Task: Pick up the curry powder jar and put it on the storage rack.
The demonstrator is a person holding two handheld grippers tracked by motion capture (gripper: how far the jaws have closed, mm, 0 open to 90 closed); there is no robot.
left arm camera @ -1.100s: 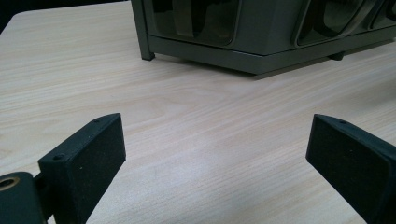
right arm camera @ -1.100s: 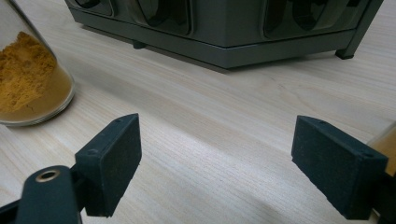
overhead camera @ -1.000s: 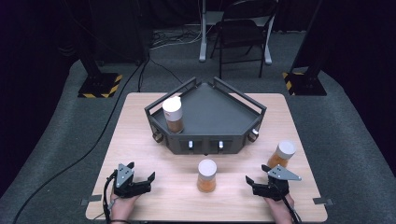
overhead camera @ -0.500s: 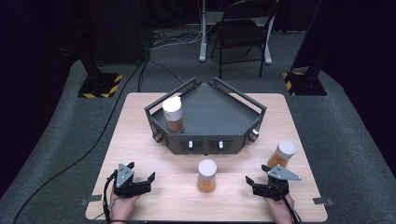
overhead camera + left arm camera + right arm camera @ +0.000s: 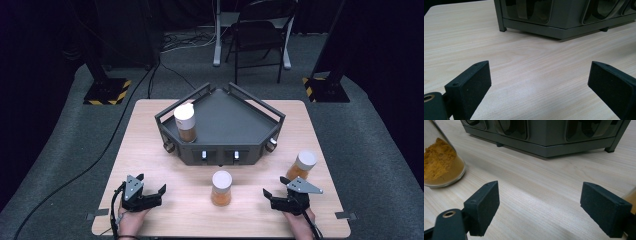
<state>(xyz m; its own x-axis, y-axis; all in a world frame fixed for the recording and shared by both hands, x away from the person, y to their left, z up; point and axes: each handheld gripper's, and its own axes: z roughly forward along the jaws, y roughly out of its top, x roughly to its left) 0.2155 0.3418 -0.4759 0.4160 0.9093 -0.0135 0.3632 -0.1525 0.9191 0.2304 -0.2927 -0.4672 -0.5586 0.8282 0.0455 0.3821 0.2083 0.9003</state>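
Observation:
A dark grey angular rack (image 5: 225,125) stands at the middle back of the wooden table (image 5: 150,150). One white-capped jar of orange powder (image 5: 186,122) stands on the rack's left part. A second such jar (image 5: 221,188) stands on the table in front of the rack, and a third (image 5: 302,166) stands at the right. My left gripper (image 5: 152,191) rests near the front left edge, open and with nothing between its pads (image 5: 474,85). My right gripper (image 5: 275,192) rests near the front right, open too, just in front of the third jar. In the right gripper view the middle jar (image 5: 441,162) is at the left, beyond the jaws.
The rack's front wall (image 5: 554,17) lies ahead of the left gripper, across bare wood. Beyond the table are a dark carpet, a chair (image 5: 260,35), stand bases with yellow-black stripes (image 5: 107,92) and a cable (image 5: 125,120) on the floor.

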